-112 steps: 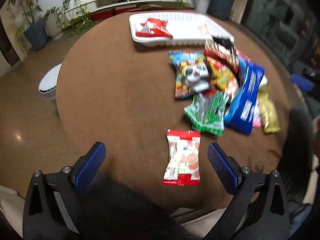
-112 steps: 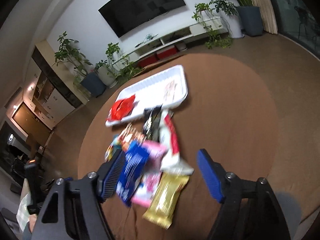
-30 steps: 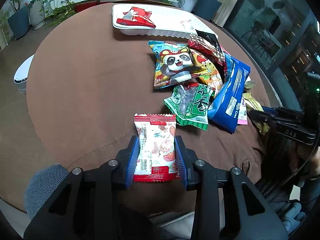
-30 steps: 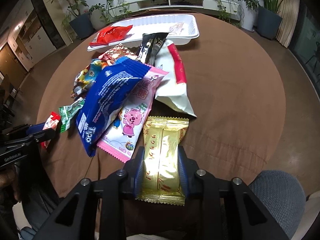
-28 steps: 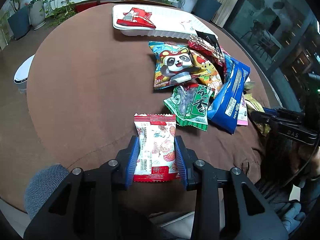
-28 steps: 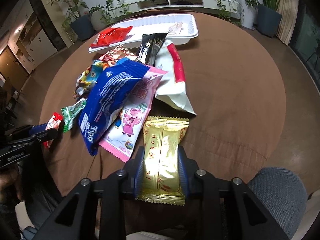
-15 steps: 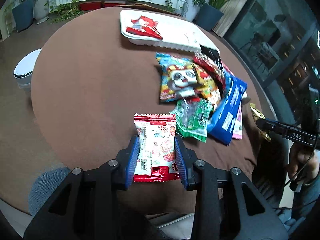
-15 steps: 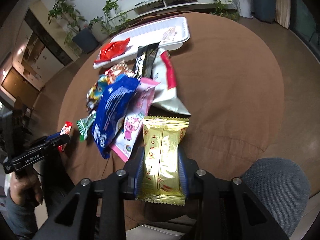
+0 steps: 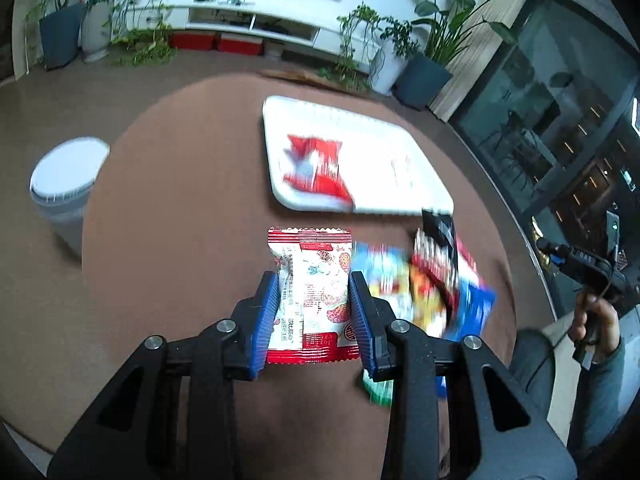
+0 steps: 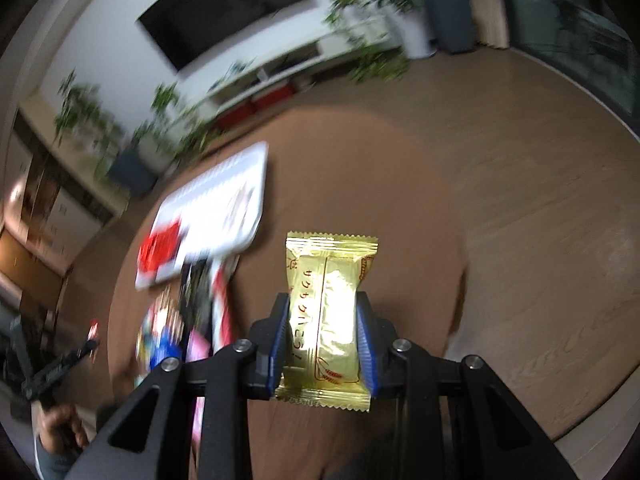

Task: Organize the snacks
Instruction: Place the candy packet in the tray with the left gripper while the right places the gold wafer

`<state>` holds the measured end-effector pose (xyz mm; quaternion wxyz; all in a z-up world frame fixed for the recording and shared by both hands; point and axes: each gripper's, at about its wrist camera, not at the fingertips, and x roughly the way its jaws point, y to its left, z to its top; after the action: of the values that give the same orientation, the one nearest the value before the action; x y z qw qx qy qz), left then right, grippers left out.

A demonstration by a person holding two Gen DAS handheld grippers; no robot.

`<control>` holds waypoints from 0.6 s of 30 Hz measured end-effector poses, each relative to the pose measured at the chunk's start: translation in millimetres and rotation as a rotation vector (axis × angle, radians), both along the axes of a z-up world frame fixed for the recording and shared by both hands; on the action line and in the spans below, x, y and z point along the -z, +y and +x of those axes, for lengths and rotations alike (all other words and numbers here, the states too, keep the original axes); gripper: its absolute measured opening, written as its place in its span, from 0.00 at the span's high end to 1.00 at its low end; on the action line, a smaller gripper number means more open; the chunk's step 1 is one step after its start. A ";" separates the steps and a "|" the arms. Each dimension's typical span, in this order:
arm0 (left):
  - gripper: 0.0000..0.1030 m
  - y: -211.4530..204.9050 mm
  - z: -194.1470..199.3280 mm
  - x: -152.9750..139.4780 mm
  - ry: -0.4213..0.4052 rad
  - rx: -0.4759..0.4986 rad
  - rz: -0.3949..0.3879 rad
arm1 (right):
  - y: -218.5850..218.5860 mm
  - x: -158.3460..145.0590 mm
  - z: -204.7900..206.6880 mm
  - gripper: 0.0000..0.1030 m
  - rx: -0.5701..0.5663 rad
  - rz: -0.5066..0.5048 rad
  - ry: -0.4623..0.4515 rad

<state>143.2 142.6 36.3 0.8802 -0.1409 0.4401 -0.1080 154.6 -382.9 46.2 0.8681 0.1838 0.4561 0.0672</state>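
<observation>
My left gripper (image 9: 314, 300) is shut on a red-and-white snack packet (image 9: 311, 292) and holds it above the round brown table (image 9: 180, 184). My right gripper (image 10: 322, 320) is shut on a gold foil packet (image 10: 326, 312), also lifted above the table (image 10: 380, 184). The white tray (image 9: 384, 152) lies at the far side with a red packet (image 9: 316, 168) in it. It also shows in the right wrist view (image 10: 224, 200). A blurred pile of snacks (image 9: 432, 280) lies right of the left gripper and shows in the right wrist view (image 10: 188, 312) at lower left.
A white bin (image 9: 64, 184) stands on the floor left of the table. Plants and a white TV cabinet (image 9: 248, 24) line the far wall. The other hand and gripper show at the right edge (image 9: 588, 268) and at lower left in the right wrist view (image 10: 52, 368).
Both grippers, open 3.7 s ago, closed on their packets and have now lifted them off the table and moved forward toward the tray. The views tilted up and are blurred.
</observation>
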 end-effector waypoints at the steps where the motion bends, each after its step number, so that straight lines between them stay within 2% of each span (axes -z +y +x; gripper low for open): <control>1: 0.68 -0.9 12.8 -8.2 -0.014 0.005 0.001 | -4.7 -5.9 13.3 0.68 0.018 0.012 -0.015; 5: 0.68 -13.9 58.5 -31.3 -0.051 0.026 0.009 | 19.2 -30.2 50.4 0.68 -0.048 0.037 -0.085; 9: 0.68 -41.7 107.6 -44.6 -0.065 0.067 0.040 | 82.2 -41.4 89.8 0.68 -0.210 0.082 -0.115; 13: 0.68 -74.6 151.2 -35.6 -0.038 0.107 0.083 | 139.9 -22.4 130.3 0.68 -0.322 0.092 -0.065; 18: 0.68 -99.0 182.8 -10.4 0.014 0.135 0.141 | 179.9 16.1 161.8 0.68 -0.373 -0.003 0.013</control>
<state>326.0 43.6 46.7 0.8756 -0.0493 0.4611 -0.1348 316.4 -203.0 30.0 0.8379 0.0952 0.4879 0.2254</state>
